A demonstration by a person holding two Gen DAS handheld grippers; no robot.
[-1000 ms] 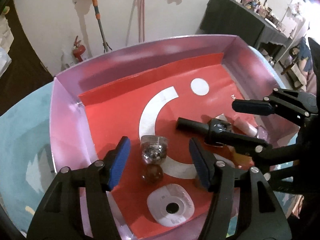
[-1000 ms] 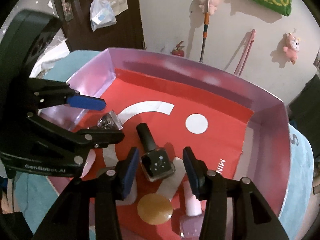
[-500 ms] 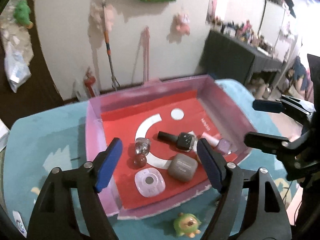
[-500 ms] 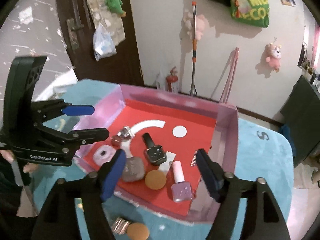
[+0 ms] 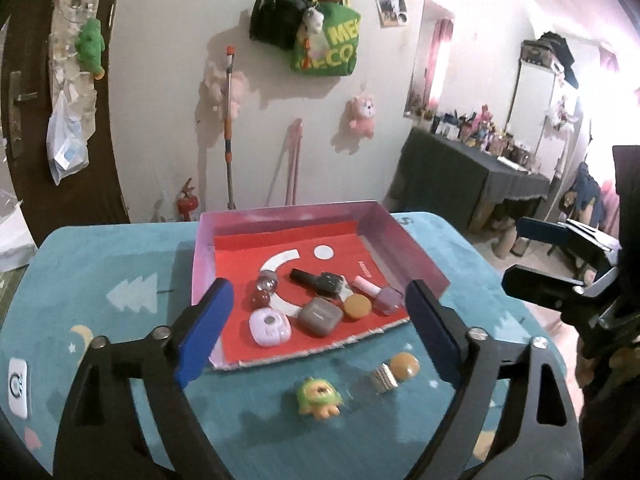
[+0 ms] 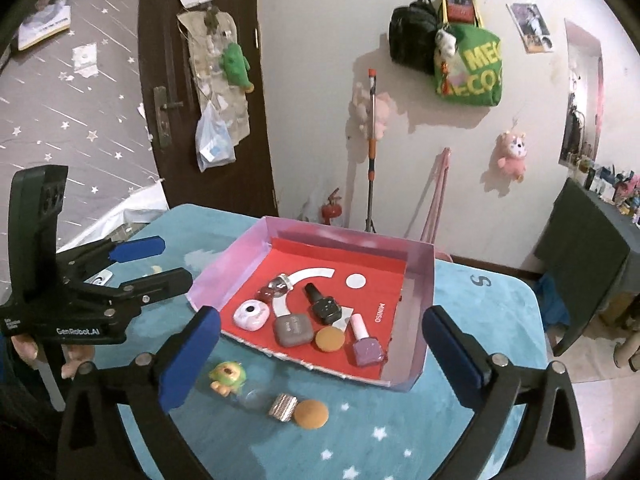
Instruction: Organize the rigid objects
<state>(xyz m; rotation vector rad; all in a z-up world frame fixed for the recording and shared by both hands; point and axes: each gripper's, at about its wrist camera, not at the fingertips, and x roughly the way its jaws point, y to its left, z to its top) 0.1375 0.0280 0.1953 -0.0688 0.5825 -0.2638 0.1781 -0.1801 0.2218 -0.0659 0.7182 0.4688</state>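
A pink box with a red floor (image 5: 404, 240) (image 6: 420, 280) stands on the teal table. In it lie a black nail polish bottle (image 5: 320, 280) (image 6: 322, 304), a purple nail polish bottle (image 5: 380, 294) (image 6: 364, 342), a grey case (image 5: 320, 316) (image 6: 292, 330), a white round case (image 5: 270, 326) (image 6: 250, 314), an orange disc (image 5: 357, 306) (image 6: 330, 339) and a glittery bottle (image 5: 266, 283) (image 6: 278, 283). In front of the box lie a green toy (image 5: 319, 398) (image 6: 227, 376), a silver piece (image 5: 384, 378) (image 6: 283, 406) and an orange puff (image 5: 405, 365) (image 6: 311, 414). My left gripper (image 5: 316, 324) (image 6: 156, 264) and right gripper (image 6: 320, 354) (image 5: 532, 256) are open, empty, raised above the table.
A small white device (image 5: 17, 386) lies at the table's left edge. A dark door (image 6: 200, 80), a mop (image 6: 372, 152) and hanging bags (image 6: 468, 64) are behind. A black-draped table (image 5: 460, 176) stands at the right.
Both grippers have pulled back and up from inside the box and opened wider. The whole box and the items in front of it now show.
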